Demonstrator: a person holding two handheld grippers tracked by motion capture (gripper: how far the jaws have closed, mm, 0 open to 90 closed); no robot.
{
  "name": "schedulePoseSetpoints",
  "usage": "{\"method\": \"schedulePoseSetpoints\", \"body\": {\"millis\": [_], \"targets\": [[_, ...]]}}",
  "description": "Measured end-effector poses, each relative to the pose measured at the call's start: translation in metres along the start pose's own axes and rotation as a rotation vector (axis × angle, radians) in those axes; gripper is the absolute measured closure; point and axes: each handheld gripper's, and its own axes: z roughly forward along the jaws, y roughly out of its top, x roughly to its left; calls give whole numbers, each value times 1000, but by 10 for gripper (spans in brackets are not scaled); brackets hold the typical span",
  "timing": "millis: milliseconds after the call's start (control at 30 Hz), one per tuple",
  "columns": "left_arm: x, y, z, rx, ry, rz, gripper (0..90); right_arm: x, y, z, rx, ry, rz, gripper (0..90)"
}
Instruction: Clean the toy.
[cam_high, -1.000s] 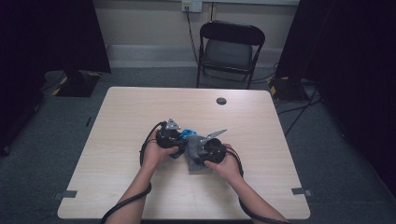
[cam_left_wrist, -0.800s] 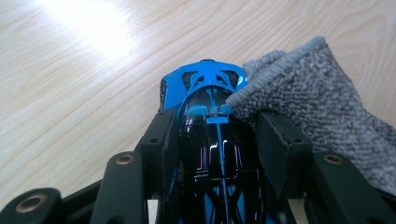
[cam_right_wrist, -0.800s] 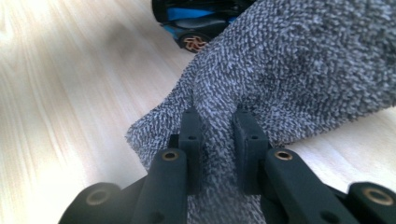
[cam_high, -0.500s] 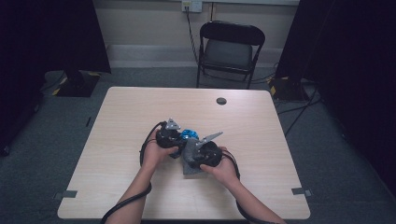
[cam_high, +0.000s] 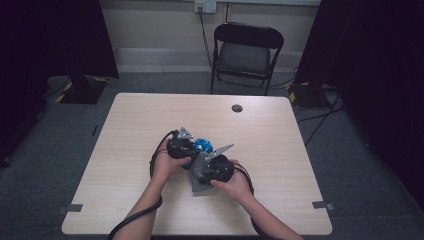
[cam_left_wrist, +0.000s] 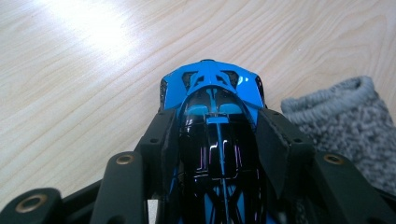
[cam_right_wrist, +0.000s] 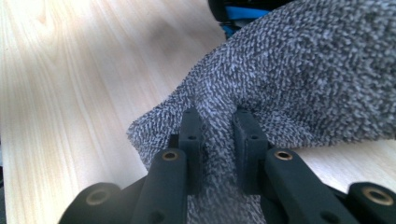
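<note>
Two claws engaged: left claw (cam_left_wrist: 215, 154) clamps rigid, glossy toy car (cam_left_wrist: 212, 93) by its flanks; right claw (cam_right_wrist: 217, 135) pinches soft grey sock (cam_right_wrist: 299, 79) mid-fabric.

One blue toy car (cam_left_wrist: 212, 93), one grey sock (cam_right_wrist: 289, 84), one table (cam_high: 135, 130), one folding chair (cam_high: 245, 50), two tongs.

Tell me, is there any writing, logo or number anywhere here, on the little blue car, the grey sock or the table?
No text can be read.
Blue toy car: only blue and black glossy patterns, no letters or numbers.
Grey sock: plain speckled knit, no label showing.
Table: bare wood grain.
Wall outlet: too small to tell any marking.
</note>
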Motion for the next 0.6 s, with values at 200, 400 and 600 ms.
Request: {"method": "schedulePoseSetpoints", "body": {"millis": [200, 400, 600], "targets": [[0, 0, 0, -4, 0, -1, 497, 4, 0, 2, 3, 4, -9, 758], [-1, 0, 1, -15, 0, -16, 497, 9, 0, 3, 5, 25, -27, 758], [-1, 0, 1, -12, 1, -14, 497, 17, 0, 6, 9, 34, -61, 757]]}}
